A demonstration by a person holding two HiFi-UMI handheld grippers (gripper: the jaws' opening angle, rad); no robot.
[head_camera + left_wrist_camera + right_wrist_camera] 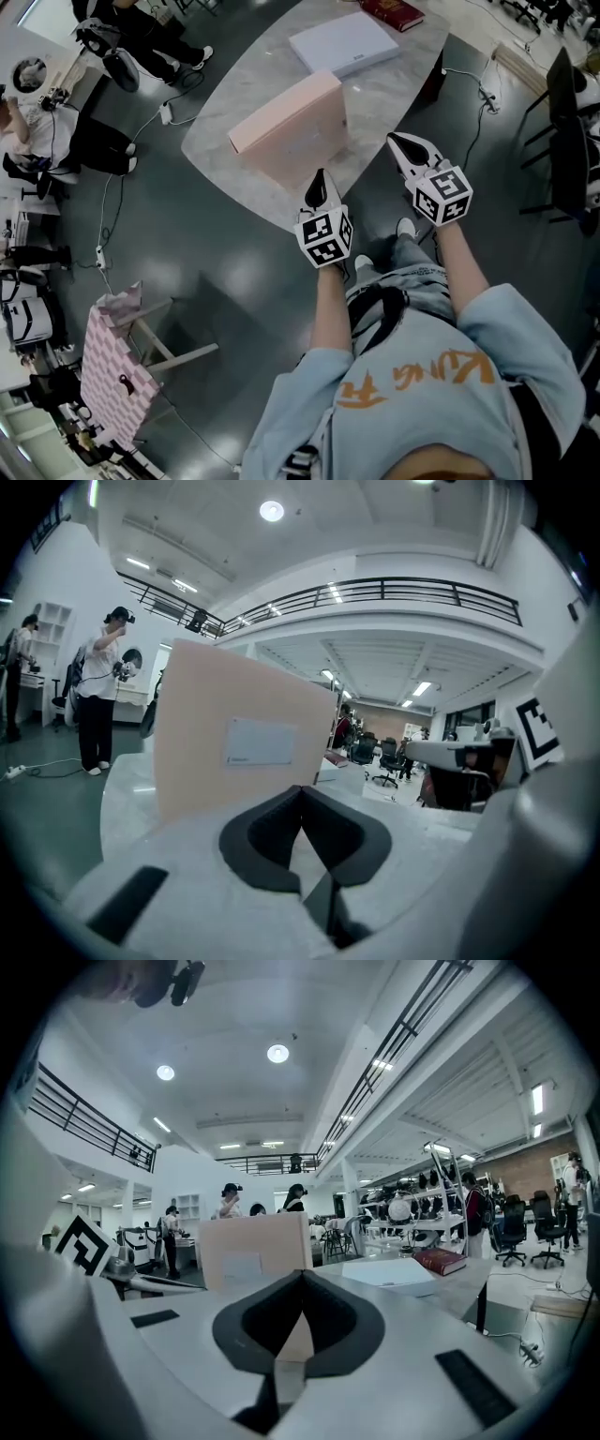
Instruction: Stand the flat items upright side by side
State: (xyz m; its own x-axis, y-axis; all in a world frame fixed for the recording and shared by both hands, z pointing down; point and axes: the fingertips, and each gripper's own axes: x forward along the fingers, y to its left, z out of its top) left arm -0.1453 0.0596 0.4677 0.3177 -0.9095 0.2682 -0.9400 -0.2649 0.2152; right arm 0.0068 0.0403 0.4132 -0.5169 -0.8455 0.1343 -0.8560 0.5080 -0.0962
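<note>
Pink box (pixel 286 131) is stood upright on its long edge, approx. mid-worktop (pixel 394 98). White box (pixel 344 42) is laid flat further back, well apart from it. Red book (pixel 394 11) is laid flat at the far edge, just beside the white box.

Handling, as judged: both boxes look stiff, smooth-faced and prob. light, so they can be tipped easily but will slide on the polished stone. White box is best taken at a long edge w/ both grippers, then tilted up and set next to the pink one. The book is prob. heavier; its covers may splay, so the spine side is best pinched.

Left gripper (pixel 321 180) is seen fully closed w/ nothing between the jaws, near the pink box but not touching. Right gripper (pixel 405 145) is likewise closed and empty, over the near worktop edge.
</note>
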